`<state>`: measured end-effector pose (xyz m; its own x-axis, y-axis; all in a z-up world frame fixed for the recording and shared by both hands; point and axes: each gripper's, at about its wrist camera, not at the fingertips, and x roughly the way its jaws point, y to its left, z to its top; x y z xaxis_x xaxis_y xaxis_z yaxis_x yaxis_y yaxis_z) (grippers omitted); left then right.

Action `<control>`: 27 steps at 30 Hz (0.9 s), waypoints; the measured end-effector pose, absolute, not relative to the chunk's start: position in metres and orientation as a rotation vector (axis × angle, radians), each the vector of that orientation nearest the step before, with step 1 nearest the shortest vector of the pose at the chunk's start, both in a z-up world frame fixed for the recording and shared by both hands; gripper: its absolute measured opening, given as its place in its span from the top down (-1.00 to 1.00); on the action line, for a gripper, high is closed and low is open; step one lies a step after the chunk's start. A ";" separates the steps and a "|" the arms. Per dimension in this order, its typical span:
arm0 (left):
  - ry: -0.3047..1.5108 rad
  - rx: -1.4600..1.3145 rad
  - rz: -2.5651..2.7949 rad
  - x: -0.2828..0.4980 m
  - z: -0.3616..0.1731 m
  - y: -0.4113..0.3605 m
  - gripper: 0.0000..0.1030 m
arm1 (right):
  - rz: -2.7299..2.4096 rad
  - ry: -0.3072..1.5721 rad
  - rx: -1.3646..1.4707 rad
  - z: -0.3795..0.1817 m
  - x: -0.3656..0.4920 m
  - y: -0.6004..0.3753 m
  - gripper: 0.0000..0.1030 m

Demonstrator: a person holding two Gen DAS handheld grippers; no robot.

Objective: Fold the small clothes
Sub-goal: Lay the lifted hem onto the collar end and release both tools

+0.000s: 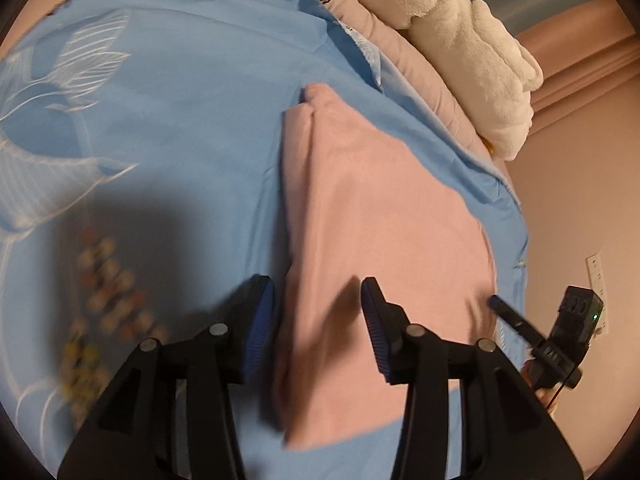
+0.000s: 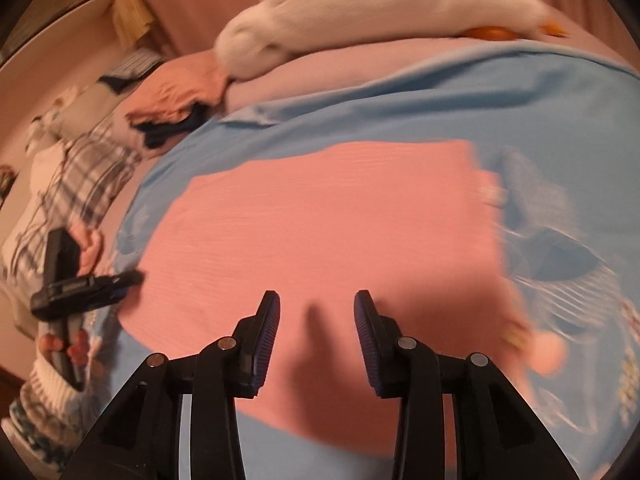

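Observation:
A pink garment [image 1: 380, 224] lies folded flat on the blue bedsheet [image 1: 180, 112]. It also shows in the right wrist view [image 2: 320, 232] as a rough rectangle. My left gripper [image 1: 318, 308] is open and empty, hovering over the garment's near left edge. My right gripper [image 2: 317, 320] is open and empty, over the garment's near edge. The right gripper shows at the garment's right edge in the left wrist view [image 1: 520, 320]. The left gripper shows at the garment's left edge in the right wrist view [image 2: 92, 284].
A white plush duck [image 1: 460, 40] lies on a pink pillow [image 1: 408, 64] at the bed's far side. A pile of other clothes [image 2: 172, 100] sits at the far left of the right wrist view. The sheet edge and a wall [image 1: 580, 208] are to the right.

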<state>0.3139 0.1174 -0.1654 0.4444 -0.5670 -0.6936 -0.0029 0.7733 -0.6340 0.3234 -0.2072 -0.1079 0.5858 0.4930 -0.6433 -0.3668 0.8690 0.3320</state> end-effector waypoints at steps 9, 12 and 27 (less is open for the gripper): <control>1.075 -0.630 -0.372 0.343 -0.173 0.107 0.58 | 0.544 0.800 0.057 -0.109 0.379 -0.126 0.55; 1.079 -0.629 -0.355 0.342 -0.170 0.108 0.67 | 0.520 0.851 -0.010 -0.124 0.386 -0.106 0.63; 0.961 -0.418 -0.426 0.334 -0.071 0.015 0.74 | 0.656 0.832 0.469 -0.122 0.366 -0.198 0.58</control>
<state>0.3344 0.0152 -0.0712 0.5041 -0.5213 -0.6886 0.1610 0.8400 -0.5181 0.3662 -0.1982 -0.1224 0.4993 0.6927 -0.5204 -0.3442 0.7098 0.6146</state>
